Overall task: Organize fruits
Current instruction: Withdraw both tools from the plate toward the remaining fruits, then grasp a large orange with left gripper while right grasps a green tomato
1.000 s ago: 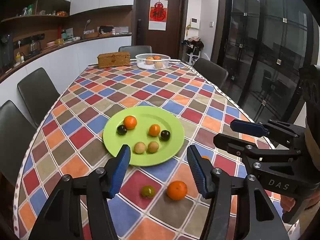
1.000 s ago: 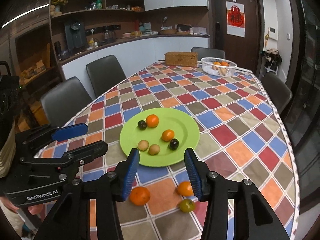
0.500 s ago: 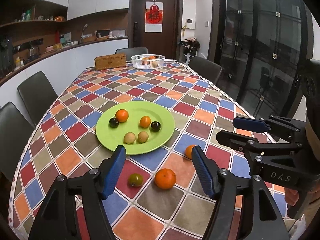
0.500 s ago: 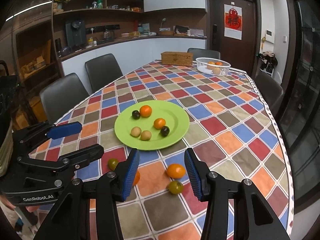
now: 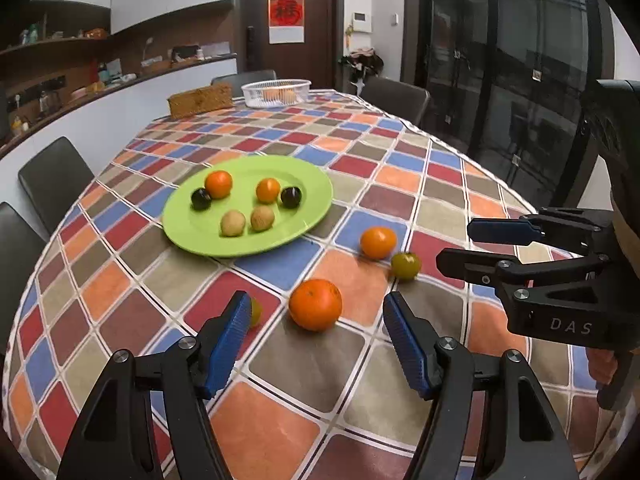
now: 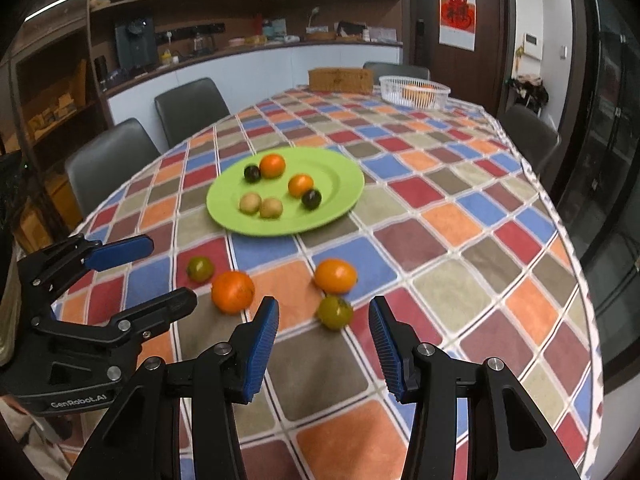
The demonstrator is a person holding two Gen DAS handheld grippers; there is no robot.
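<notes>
**Both claws spread above loose fruit, nothing held**

Left claw (image 5: 316,344): blue pads spread wide, empty, hovering low over the bench (image 5: 440,184). Large orange (image 5: 315,304) sits on the checked cloth just ahead, between the pad lines, not touched. Small green fruit (image 5: 256,312) partly hidden behind the left pad.

Right claw (image 6: 323,344): pads likewise spread, empty. Greenish-yellow fruit (image 6: 335,312) lies just ahead of the gap, apart from both pads. Smaller orange (image 6: 335,275) just beyond it, near touching.

In the right wrist view the large orange (image 6: 233,291) and the small green fruit (image 6: 200,269) lie to the left, near the left claw (image 6: 160,272).

Green plate (image 5: 304,216) further out, mid-bench: two oranges, two dark round fruits, two tan round fruits on it. All four loose fruits are off the plate, on its near side.

Far end of bench: white basket (image 5: 256,92) holding orange fruit, brown box (image 5: 200,100) beside it. Dark chairs around the bench.
</notes>
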